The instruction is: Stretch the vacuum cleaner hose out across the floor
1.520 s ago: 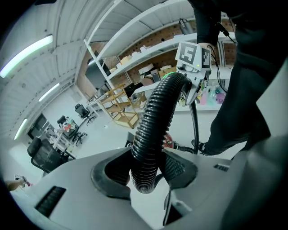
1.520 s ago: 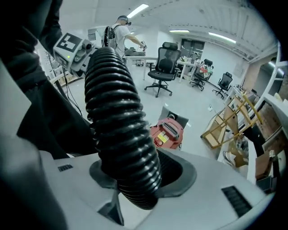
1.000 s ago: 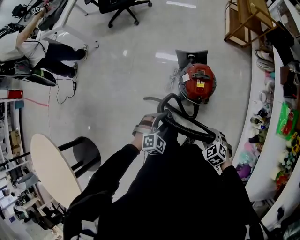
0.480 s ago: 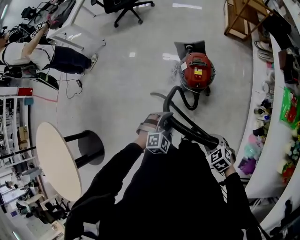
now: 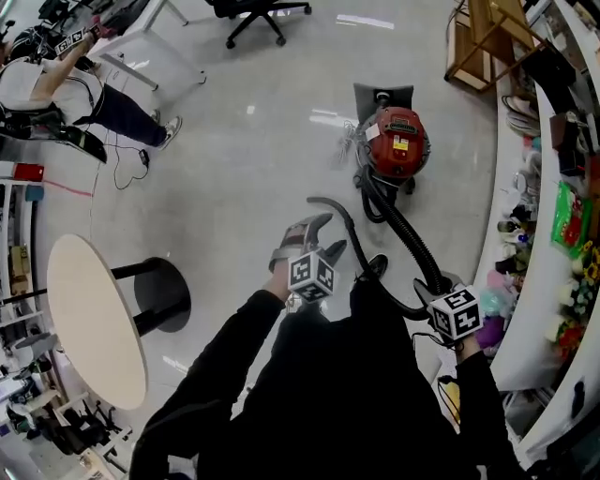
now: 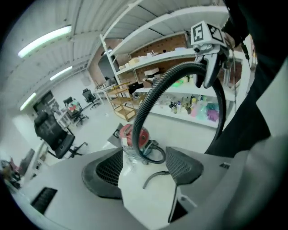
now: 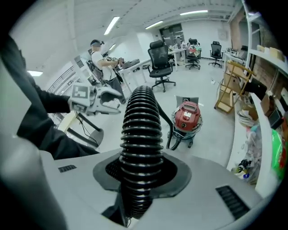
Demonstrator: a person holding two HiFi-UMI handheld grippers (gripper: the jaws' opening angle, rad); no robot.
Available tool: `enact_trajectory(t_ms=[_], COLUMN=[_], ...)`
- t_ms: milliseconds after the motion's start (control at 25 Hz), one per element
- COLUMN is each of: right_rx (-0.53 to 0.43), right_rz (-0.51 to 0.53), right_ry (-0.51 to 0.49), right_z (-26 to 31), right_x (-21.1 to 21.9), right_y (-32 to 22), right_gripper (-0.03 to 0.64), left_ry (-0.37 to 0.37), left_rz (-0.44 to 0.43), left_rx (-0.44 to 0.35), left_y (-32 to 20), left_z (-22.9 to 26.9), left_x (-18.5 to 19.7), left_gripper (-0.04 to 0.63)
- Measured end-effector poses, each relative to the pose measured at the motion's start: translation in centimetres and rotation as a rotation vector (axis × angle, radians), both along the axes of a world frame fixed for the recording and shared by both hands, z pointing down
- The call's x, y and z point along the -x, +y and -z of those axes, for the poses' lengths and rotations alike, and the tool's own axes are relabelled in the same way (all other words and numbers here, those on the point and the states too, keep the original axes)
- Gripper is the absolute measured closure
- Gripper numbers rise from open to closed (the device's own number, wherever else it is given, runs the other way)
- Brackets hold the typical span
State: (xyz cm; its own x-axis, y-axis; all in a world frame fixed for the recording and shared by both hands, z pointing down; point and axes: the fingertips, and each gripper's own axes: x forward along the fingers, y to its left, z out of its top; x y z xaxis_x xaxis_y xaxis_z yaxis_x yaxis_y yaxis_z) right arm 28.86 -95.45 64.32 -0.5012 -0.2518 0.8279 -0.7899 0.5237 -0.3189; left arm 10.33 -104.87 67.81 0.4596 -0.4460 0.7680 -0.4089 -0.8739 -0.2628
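Observation:
The red vacuum cleaner (image 5: 396, 143) (image 6: 135, 134) (image 7: 187, 117) stands on the grey floor ahead of me. Its black ribbed hose (image 5: 403, 230) (image 7: 140, 130) runs from the canister down to my right gripper (image 5: 437, 283) (image 7: 141, 173), which is shut on it. Past that grip the hose loops back along the floor toward the left. My left gripper (image 5: 325, 236) (image 6: 144, 159) is open, its jaws have just been opening, and nothing lies between them. In the left gripper view the hose (image 6: 153, 96) arches up to the right gripper.
A round table (image 5: 94, 319) on a black base (image 5: 159, 295) stands at the left. A person (image 5: 56, 80) works at the far left, with an office chair (image 5: 253, 9) beyond. Cluttered shelves (image 5: 544, 234) line the right side, and a wooden frame (image 5: 478, 47) is at top right.
The left gripper has let go of the hose and opened. The right gripper has carried the hose off to the right, so the run from the vacuum now looks straighter.

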Motion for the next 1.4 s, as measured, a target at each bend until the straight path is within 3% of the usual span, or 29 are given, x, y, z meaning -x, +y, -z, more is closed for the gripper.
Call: enact_trajectory(t_ms=[40, 120, 240, 360, 440, 600, 680, 880, 920, 960, 1000, 1080, 1200, 1320, 1400], right_rx=[0.004, 0.006, 0.002, -0.001, 0.008, 0.027, 0.022, 0.076, 0.088, 0.103, 0.121, 0.184, 0.300, 0.286, 0.237], right_rz=[-0.014, -0.023, -0.007, -0.021, -0.052, -0.119, -0.120, -0.165, -0.160, -0.152, -0.145, -0.141, -0.102, -0.014, -0.069], right_ry=[-0.014, -0.024, -0.028, -0.070, -0.093, -0.111, -0.097, -0.255, -0.286, -0.320, -0.358, -0.467, -0.708, -0.816, -0.911], right_z=[0.5, 1.6, 2.7, 4.5, 6.2, 8.9, 9.6, 11.5, 11.8, 12.0, 12.1, 12.1, 12.3, 13.1, 14.5], right_x=[1.3, 4.4, 10.1, 15.8, 18.5, 21.7, 22.2, 22.7, 22.7, 22.6, 22.5, 22.2, 23.8, 26.2, 25.7], right_y=[-0.2, -0.4, -1.3, -2.8, -3.4, -2.5, -1.2, 2.5, 3.5, 4.7, 5.7, 7.3, 8.5, 9.2, 8.3], right_gripper=[0.488, 0.489, 0.489, 0.491, 0.491, 0.491, 0.491, 0.491, 0.491, 0.489, 0.486, 0.481, 0.442, 0.225, 0.212], left_ry=[0.031, 0.094, 0.249, 0.432, 0.516, 0.552, 0.564, 0.573, 0.581, 0.600, 0.621, 0.648, 0.712, 0.912, 1.088], left_rz=[-0.025, -0.154, -0.310, -0.318, -0.286, -0.191, -0.186, -0.371, -0.380, -0.362, -0.333, -0.280, -0.190, -0.049, 0.068], left_rx=[0.058, 0.141, 0.220, 0.380, 0.460, 0.458, 0.467, 0.511, 0.510, 0.516, 0.532, 0.570, 0.615, 0.706, 0.751], left_y=[2.1, 7.5, 14.5, 18.8, 20.5, 21.6, 22.5, 29.7, 31.0, 32.1, 33.0, 35.0, 36.1, 34.9, 32.4], left_z=[-0.2, -0.4, 1.0, 2.3, 2.9, 2.6, 2.8, 5.2, 5.7, 6.1, 6.5, 7.2, 8.9, 12.4, 14.7], left_x=[1.4, 2.4, 0.8, -1.6, -3.1, -5.1, -5.6, -8.6, -9.3, -9.9, -10.2, -10.4, -9.9, -7.9, -4.3], left_gripper=[0.290, 0.290, 0.290, 0.288, 0.273, 0.225, 0.221, 0.226, 0.258, 0.368, 0.430, 0.453, 0.454, 0.454, 0.454])
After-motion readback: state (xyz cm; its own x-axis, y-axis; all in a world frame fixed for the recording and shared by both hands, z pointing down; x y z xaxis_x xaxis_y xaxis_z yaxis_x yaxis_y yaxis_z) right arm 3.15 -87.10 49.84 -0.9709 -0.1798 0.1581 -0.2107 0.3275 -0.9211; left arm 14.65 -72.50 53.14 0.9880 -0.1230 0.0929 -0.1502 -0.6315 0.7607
